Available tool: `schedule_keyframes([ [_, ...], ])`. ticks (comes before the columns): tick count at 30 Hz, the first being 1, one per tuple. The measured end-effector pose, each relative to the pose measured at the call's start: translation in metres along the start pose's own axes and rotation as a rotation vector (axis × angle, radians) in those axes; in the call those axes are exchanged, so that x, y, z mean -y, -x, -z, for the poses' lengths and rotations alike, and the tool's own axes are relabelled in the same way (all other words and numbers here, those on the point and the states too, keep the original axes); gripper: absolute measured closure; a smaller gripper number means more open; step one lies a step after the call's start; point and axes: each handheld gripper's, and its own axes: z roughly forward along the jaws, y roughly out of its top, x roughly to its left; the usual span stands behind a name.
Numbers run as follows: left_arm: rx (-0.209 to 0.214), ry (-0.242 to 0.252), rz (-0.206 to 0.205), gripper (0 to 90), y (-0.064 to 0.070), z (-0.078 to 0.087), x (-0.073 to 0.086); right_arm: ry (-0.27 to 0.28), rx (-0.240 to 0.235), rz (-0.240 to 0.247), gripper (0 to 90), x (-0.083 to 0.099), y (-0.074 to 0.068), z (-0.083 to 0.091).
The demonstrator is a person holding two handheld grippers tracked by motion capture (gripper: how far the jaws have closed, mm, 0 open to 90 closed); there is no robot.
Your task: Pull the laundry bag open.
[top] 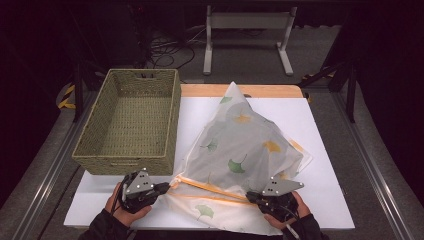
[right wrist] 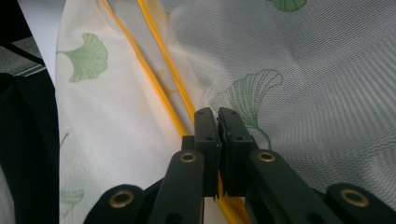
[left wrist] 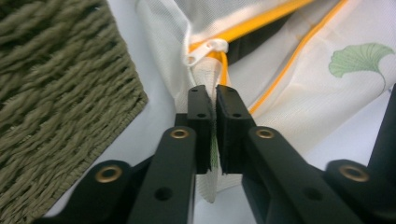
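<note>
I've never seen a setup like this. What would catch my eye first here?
Most striking is the pale mesh bag printed with green and yellow leaves, spread over the middle of the white table, its orange zipper running along the near edge. The left gripper and right gripper each pinch that near edge, one at either end of the zipper. To the left stands a woven basket, open and holding nothing.
</note>
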Motion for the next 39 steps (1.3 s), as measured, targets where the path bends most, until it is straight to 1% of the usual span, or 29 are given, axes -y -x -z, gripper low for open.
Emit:
schedule_keyframes([
  [1, -0.003, 0.011, 0.006, 79.7, -0.001, 0.001, 0.0, 0.0, -0.004, -0.005, 87.5, 0.001, 0.0, 0.001],
  [2, -0.019, 0.011, 0.011, 72.9, -0.002, 0.001, 0.0, 0.0, -0.008, -0.008, 87.6, 0.002, 0.0, 0.002],
  [4, -0.027, 0.01, 0.009, 60.9, -0.003, 0.001, 0.0, 0.004, -0.012, -0.008, 87.6, 0.004, 0.0, 0.005],
  [5, -0.023, 0.025, 0.035, 53.4, -0.006, -0.001, 0.002, 0.008, -0.013, -0.007, 87.6, 0.005, -0.001, 0.007],
  [6, -0.027, 0.027, 0.043, 47.3, -0.008, -0.001, 0.002, 0.009, -0.015, -0.006, 87.8, 0.005, -0.001, 0.008],
  [7, -0.025, 0.028, 0.047, 43.6, -0.009, -0.001, 0.003, 0.011, -0.02, -0.005, 87.9, 0.005, 0.0, 0.01],
  [8, -0.009, 0.04, 0.056, 40.1, -0.012, -0.001, 0.003, 0.012, -0.021, -0.006, 87.8, 0.006, 0.0, 0.01],
  [9, 0.001, 0.042, 0.064, 37.7, -0.013, -0.001, 0.004, 0.013, -0.019, -0.009, 87.8, 0.006, 0.0, 0.011],
  [10, 0.001, 0.042, 0.064, 36.7, -0.013, -0.001, 0.004, 0.013, -0.019, -0.009, 87.8, 0.006, 0.0, 0.011],
  [11, -0.007, 0.034, 0.07, 36.7, -0.015, -0.002, 0.004, 0.011, -0.019, -0.009, 87.8, 0.007, 0.0, 0.011],
  [12, -0.008, 0.029, 0.068, 35.8, -0.016, -0.003, 0.004, 0.005, -0.019, -0.006, 87.8, 0.007, 0.0, 0.011],
  [14, 0.009, 0.025, 0.073, 36.2, -0.018, -0.006, 0.004, 0.001, -0.015, -0.003, 87.7, 0.008, 0.001, 0.011],
  [15, 0.012, 0.021, 0.076, 37.7, -0.019, -0.008, 0.004, -0.001, -0.01, -0.005, 87.7, 0.008, 0.002, 0.012],
  [16, 0.025, 0.018, 0.079, 38.4, -0.02, -0.01, 0.004, 0.0, -0.008, -0.007, 87.7, 0.008, 0.002, 0.012],
  [17, 0.037, 0.015, 0.086, 38.9, -0.021, -0.012, 0.003, -0.004, 0.0, -0.002, 87.6, 0.009, 0.002, 0.012],
  [19, 0.046, 0.006, 0.091, 39.0, -0.023, -0.016, 0.003, -0.006, 0.002, 0.001, 87.6, 0.009, 0.002, 0.011],
  [20, 0.062, 0.002, 0.093, 39.3, -0.024, -0.018, 0.002, -0.009, 0.006, 0.006, 87.6, 0.009, 0.002, 0.011],
  [21, 0.064, -0.008, 0.091, 39.3, -0.023, -0.021, 0.001, -0.01, 0.006, 0.007, 87.6, 0.009, 0.002, 0.011],
  [22, 0.064, -0.017, 0.077, 39.3, -0.021, -0.022, 0.001, -0.007, 0.004, 0.009, 87.7, 0.009, 0.002, 0.01],
  [23, 0.073, -0.025, 0.057, 39.3, -0.019, -0.024, -0.001, -0.004, 0.002, 0.015, 87.6, 0.009, 0.001, 0.01],
  [25, 0.068, -0.049, 0.022, 40.7, -0.015, -0.028, -0.003, -0.001, 0.0, 0.022, 87.6, 0.008, 0.001, 0.011],
  [29, 0.074, -0.066, 0.015, 43.2, -0.015, -0.034, -0.005, 0.006, -0.003, 0.024, 87.6, 0.008, 0.001, 0.01],
  [31, 0.089, -0.057, 0.021, 43.7, -0.015, -0.034, -0.006, 0.006, 0.0, 0.028, 87.4, 0.008, 0.0, 0.01],
  [33, 0.094, -0.046, 0.006, 45.0, -0.014, -0.03, -0.007, 0.008, 0.0, 0.027, 87.4, 0.008, 0.0, 0.011],
  [36, 0.076, -0.018, -0.005, 45.1, -0.014, -0.02, -0.01, 0.01, 0.0, 0.022, 87.4, 0.009, 0.001, 0.011],
  [39, 0.056, -0.011, -0.006, 45.9, -0.015, -0.015, -0.009, 0.009, 0.001, 0.022, 87.3, 0.009, 0.001, 0.011],
])
